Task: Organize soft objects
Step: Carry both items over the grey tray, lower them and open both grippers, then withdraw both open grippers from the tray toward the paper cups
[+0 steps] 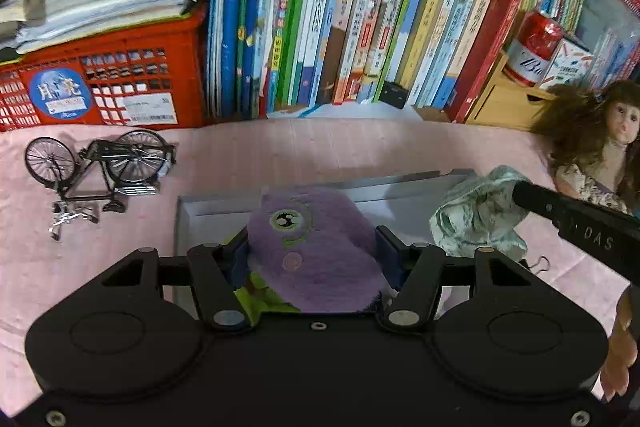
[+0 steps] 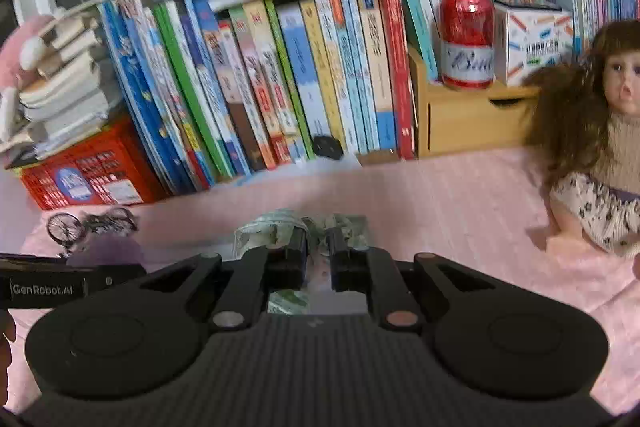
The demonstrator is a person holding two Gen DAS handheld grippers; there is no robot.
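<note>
The left tongs (image 1: 312,251) are partly closed around a purple plush toy (image 1: 316,247), the blue pads pressing its sides, so the soft body bulges between them and is carried rather than pushed. It hangs over a shallow grey tray (image 1: 400,187) that lies on the pink surface (image 1: 280,151), probably the place where the soft things are being gathered. A yellow-green scrap shows beneath the toy; what it is cannot be told.

The right tongs (image 2: 318,259) are pinched fully together on a pale green patterned cloth (image 2: 276,231), a fold caught between the tips and the rest bunched ahead of them. In the left wrist view that cloth (image 1: 476,215) sits crumpled at the tray's right end, held by the tip of the right tool, so both soft pieces seem bound for the same tray.

Toward the surface's left edge lies a model bicycle (image 1: 100,167), on its side. At the right edge sits a doll (image 2: 592,131). Along the back edge stand books (image 1: 360,27), a red crate (image 1: 100,87) and a red can (image 2: 467,39).
</note>
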